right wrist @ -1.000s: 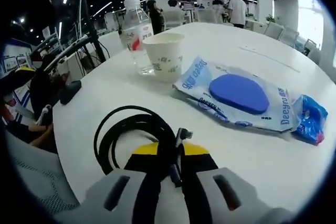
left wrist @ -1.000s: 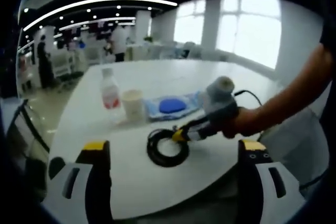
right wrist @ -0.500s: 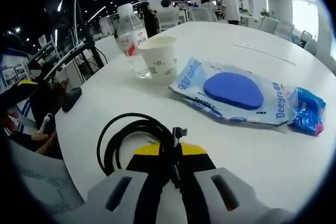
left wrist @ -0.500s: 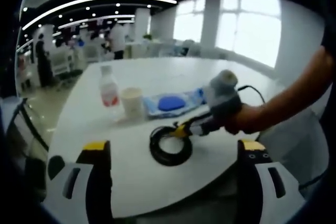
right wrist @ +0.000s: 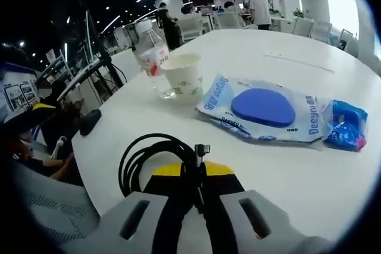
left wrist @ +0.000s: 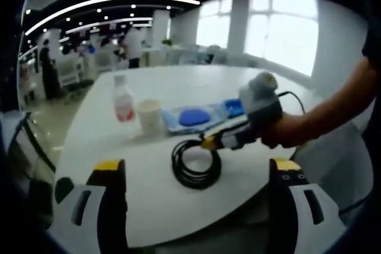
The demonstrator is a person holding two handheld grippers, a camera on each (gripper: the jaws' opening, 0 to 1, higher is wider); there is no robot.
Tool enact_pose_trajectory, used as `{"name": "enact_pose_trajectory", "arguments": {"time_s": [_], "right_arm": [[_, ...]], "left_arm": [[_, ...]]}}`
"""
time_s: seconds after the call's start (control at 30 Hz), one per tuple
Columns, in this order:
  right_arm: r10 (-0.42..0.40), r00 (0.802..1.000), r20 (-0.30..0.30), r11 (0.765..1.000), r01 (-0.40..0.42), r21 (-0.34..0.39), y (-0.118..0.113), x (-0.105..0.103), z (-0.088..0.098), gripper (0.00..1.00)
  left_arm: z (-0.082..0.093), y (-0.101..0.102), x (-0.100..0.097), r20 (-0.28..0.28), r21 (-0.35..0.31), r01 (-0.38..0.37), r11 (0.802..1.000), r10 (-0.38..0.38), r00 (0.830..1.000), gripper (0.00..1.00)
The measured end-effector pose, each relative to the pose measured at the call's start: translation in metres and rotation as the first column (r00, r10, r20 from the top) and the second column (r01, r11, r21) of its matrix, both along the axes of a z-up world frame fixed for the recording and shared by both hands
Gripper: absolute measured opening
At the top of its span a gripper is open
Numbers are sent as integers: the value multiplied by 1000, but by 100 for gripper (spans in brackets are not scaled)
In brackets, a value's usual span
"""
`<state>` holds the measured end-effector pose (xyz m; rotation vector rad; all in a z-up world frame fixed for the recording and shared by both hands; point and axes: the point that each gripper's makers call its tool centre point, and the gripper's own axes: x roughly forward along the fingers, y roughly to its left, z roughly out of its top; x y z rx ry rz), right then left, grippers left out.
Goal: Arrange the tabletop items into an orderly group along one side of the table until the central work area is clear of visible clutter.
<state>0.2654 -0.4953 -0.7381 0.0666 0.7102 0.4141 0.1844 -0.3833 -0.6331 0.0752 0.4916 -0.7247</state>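
A person is standing at a white table [left wrist: 178,203] and working with a claw in each hand. The right gripper [right wrist: 195,176] is pinching a coiled black cable [right wrist: 156,154]: its yellow-tipped jaws are pressed together on the strands close to the small metal plug [right wrist: 202,149], which is sticking up just beyond the tips. In the left gripper view, that same gripper [left wrist: 209,143] is reaching in from the right, held by a hand [left wrist: 284,137], and the cable's loop [left wrist: 196,165] is lying on the near middle of the tabletop.

The left gripper [left wrist: 193,168] is hanging at the near edge of the table, its two jaws spread wide apart with nothing between them, well short of the cable.

Farther across the table, the other things are sitting in a loose row. A clear water bottle [right wrist: 152,56] with a red label is standing upright at the left, and a paper cup [right wrist: 183,75] is standing just beside it on the right, seemingly touching it. To the right of the cup, a pack of wet wipes [right wrist: 265,111] with a blue lid is lying flat, and a small blue crinkled packet [right wrist: 345,125] is resting against its right end. A small dark object [right wrist: 90,121] is lying near the table's left edge; I cannot tell what it is.

Beyond the table, people are standing about in a bright open hall.
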Motion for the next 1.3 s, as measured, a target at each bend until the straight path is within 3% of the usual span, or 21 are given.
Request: {"name": "enact_pose_trajectory", "arguments": {"time_s": [0.67, 1.3], "right_arm": [[12, 999, 52, 999, -14, 47, 5, -3, 30, 9], [-28, 996, 84, 991, 16, 131, 0, -1, 64, 8]], "left_arm": [[2, -1, 0, 13, -3, 14, 1000, -14, 1000, 96], [2, -1, 0, 18, -5, 17, 1000, -16, 1000, 96]]}}
